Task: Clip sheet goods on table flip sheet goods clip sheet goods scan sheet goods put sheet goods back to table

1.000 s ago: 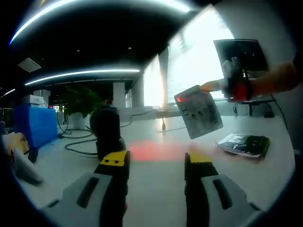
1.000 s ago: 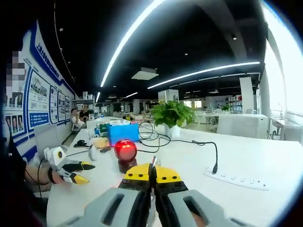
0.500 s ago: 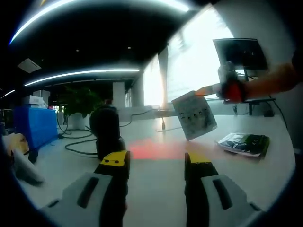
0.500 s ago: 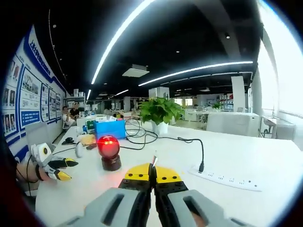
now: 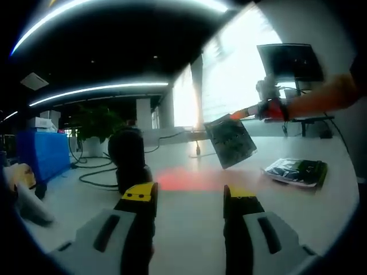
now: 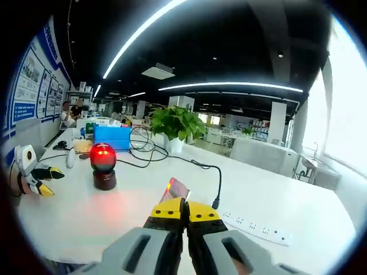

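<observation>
- Yellow-tipped right tool [image 6: 184,209] pressed together on a sheet good [image 6: 176,189], held above the white surface [image 6: 114,212].
- Left tool [image 5: 189,197] spread, holding nothing.
- Ahead-left of the right tool, red-lit scanner [image 6: 104,167] on the surface.
- Farther right of the left tool, another packet [image 5: 296,172] lying flat.

In the left gripper view the left tool [image 5: 189,200] rises from 6 o'clock, its yellow-tipped jaws parted with a clear gap between them. The right tool [image 5: 269,109] enters at about 2 o'clock, held by a forearm reaching in from 3 o'clock. In the right gripper view the right tool [image 6: 184,209] has its jaws pressed together, and the left tool [image 6: 34,172] sits at 9 o'clock.
</observation>
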A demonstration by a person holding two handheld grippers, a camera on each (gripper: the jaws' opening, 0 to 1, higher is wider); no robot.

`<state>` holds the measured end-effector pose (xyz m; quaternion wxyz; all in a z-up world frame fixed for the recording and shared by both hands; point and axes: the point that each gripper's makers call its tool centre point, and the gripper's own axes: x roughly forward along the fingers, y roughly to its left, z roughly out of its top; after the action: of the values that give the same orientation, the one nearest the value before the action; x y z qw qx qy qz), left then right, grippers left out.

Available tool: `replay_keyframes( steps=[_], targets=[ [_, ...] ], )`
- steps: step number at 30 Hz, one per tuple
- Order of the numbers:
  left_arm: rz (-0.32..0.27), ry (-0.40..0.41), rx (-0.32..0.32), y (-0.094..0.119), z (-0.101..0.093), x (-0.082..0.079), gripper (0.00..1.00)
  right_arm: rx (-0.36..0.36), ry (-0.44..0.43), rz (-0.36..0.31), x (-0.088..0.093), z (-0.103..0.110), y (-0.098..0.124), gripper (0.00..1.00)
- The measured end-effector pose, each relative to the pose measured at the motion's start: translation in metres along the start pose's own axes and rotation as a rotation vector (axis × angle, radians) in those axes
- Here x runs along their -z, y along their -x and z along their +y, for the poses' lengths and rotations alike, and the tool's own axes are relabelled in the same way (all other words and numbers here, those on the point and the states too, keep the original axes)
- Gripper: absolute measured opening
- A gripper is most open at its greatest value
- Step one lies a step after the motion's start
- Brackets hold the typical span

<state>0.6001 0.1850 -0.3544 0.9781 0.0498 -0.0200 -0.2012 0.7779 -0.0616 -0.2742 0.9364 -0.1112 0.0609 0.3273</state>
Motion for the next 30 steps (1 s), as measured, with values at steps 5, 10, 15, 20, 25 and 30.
replay_keyframes(
  steps=[5, 10, 15, 20, 25, 30],
  targets=[
    [-0.003, -0.002, 0.000, 0.000, 0.000, -0.001, 0.39, -0.001, 0.019, 0.023, 0.007, -0.007, -0.007, 0.00],
    [-0.006, 0.010, -0.008, 0.000, 0.003, -0.001, 0.39, 0.007, 0.048, 0.047, 0.014, -0.015, -0.013, 0.00],
    [-0.008, 0.014, -0.010, 0.000, 0.003, -0.001, 0.39, -0.004, 0.106, 0.107, 0.032, -0.023, -0.023, 0.00],
    [-0.009, 0.023, -0.006, -0.001, 0.003, -0.001, 0.39, -0.009, 0.093, 0.116, 0.045, -0.039, -0.036, 0.00],
    [-0.010, 0.032, -0.001, -0.002, 0.003, 0.000, 0.39, -0.041, 0.093, 0.126, 0.054, -0.040, -0.037, 0.00],
    [-0.026, 0.078, -0.011, -0.004, 0.010, -0.002, 0.39, -0.057, 0.096, 0.126, 0.061, -0.042, -0.041, 0.00]
  ],
)
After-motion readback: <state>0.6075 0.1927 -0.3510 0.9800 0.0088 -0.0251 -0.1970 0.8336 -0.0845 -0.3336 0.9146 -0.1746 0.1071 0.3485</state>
